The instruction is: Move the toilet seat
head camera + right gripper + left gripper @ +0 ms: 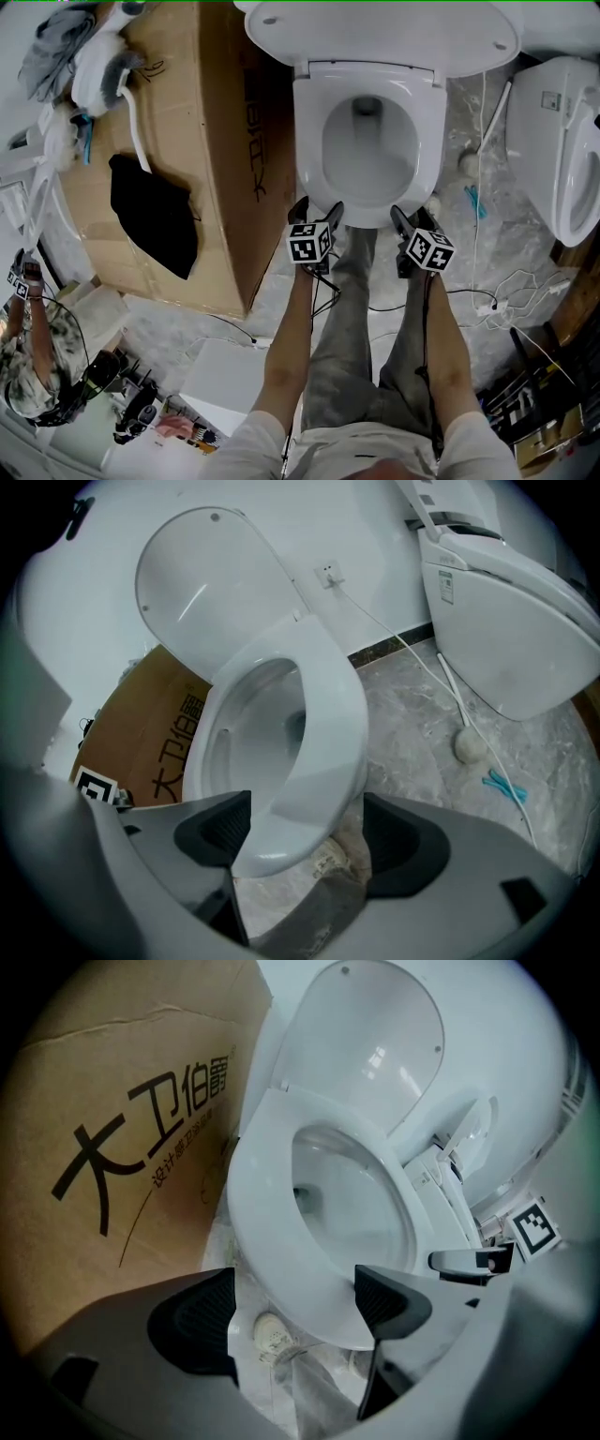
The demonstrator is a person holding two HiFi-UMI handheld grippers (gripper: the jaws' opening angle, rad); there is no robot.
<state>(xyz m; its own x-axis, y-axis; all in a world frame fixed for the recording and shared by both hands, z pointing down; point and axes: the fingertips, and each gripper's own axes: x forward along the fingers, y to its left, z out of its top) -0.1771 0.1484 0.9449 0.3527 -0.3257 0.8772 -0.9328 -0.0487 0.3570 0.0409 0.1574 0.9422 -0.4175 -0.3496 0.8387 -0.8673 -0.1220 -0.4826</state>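
Left claw (291, 1307) is standing released, its two dark pads straddling the front rim of the toilet seat (262, 1232) without pressing on it. Right claw (307, 829) is gaping likewise, with the seat's front edge lying between its pads. The seat is lying flat on the bowl (366, 150), and the lid (375, 33) is standing raised behind it. Risks, as judged: the glossy plastic is offering little grip, so a shallow bite could be slipping off and letting the seat slam down. Pads reaching too low could be pinching the bowl rim together with the seat. Unequal lifting by the two claws could be twisting the hinges. Cables (497, 300) are trailing over the floor beside the person's legs, a snag hazard. Writing: the cardboard box (187, 122) is showing large characters 大卫伯爵 (150, 1138), and the slanted finer line beneath is staying illegible. A label (445, 588) on the second toilet (562, 141) is too small to read.
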